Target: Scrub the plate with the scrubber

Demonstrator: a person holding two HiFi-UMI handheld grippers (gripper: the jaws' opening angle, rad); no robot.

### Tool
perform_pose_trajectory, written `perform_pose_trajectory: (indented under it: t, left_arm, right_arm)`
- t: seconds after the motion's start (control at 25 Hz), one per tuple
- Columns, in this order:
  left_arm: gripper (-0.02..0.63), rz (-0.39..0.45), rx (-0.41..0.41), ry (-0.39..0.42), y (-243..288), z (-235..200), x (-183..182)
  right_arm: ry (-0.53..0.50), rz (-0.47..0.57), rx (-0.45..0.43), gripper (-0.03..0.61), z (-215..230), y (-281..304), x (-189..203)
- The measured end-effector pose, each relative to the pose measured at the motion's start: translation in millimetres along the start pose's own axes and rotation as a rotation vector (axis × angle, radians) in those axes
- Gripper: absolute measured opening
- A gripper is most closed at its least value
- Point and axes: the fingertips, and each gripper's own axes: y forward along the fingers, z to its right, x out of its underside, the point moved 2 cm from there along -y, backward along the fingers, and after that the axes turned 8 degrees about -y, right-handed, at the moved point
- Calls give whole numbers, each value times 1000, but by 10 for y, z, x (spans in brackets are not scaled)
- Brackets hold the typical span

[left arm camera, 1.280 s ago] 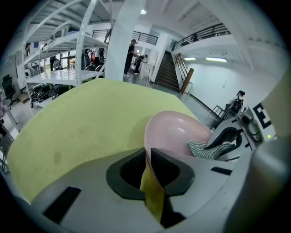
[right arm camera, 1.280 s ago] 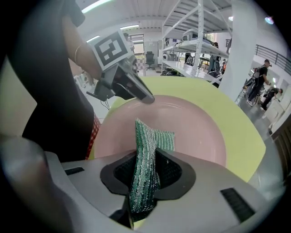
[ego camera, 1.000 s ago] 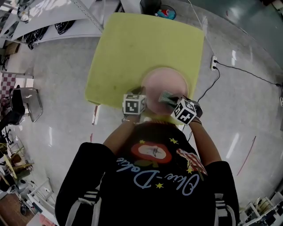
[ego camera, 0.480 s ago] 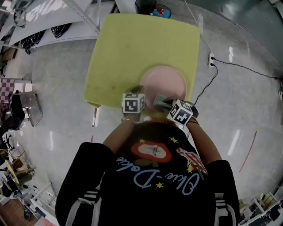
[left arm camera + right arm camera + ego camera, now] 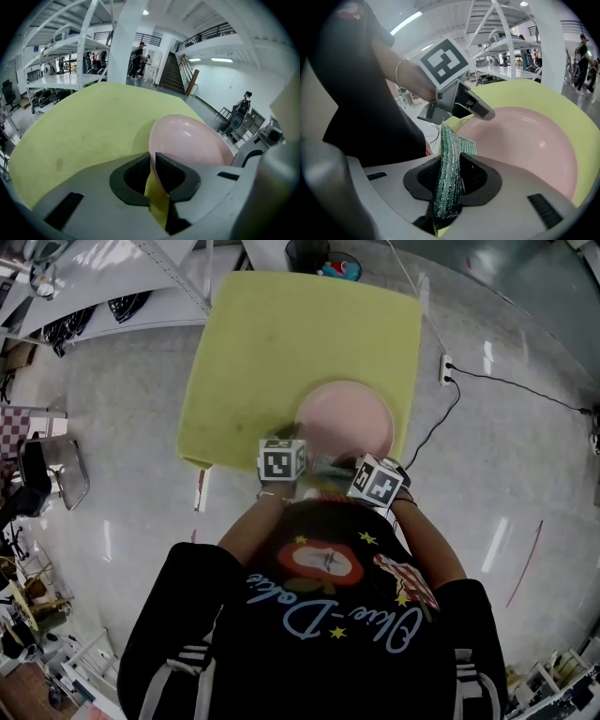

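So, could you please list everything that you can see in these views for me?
plate: one, pink, on the table's near right part
scrubber: one, green, at the plate's near edge
table: one, yellow-green, centre of the head view
power socket: one, white, on the floor right of the table
shelving: one unit, white, beyond the table
staircase: one, dark, in the background
left gripper: one, grey, shut on the plate's rim
right gripper: one, grey, shut on the scrubber
person's top: one, black with print, bottom of the head view
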Motion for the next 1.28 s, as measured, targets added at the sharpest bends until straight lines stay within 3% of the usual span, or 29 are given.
perform_pose_trajectory:
  t: [0.24, 0.44, 0.84, 1.0, 1.28]
  left_arm:
    - [32, -1, 4, -2, 2, -2, 9]
    - [36, -6, 22, 16, 0, -1, -7]
    - [55, 65, 13, 113, -205, 35, -191]
    - [27, 134, 34, 151, -419, 129, -324]
    - [2, 301, 178, 224, -864, 386, -545]
  right_arm:
    - [-18, 58, 69, 72, 69, -66, -33]
    - [55, 94, 155, 67, 207, -199, -60]
    - [244, 322, 467, 66, 684, -767, -220]
    - [277, 386, 538, 66, 715, -921, -349]
    - [317, 514, 659, 64, 590, -1167, -606]
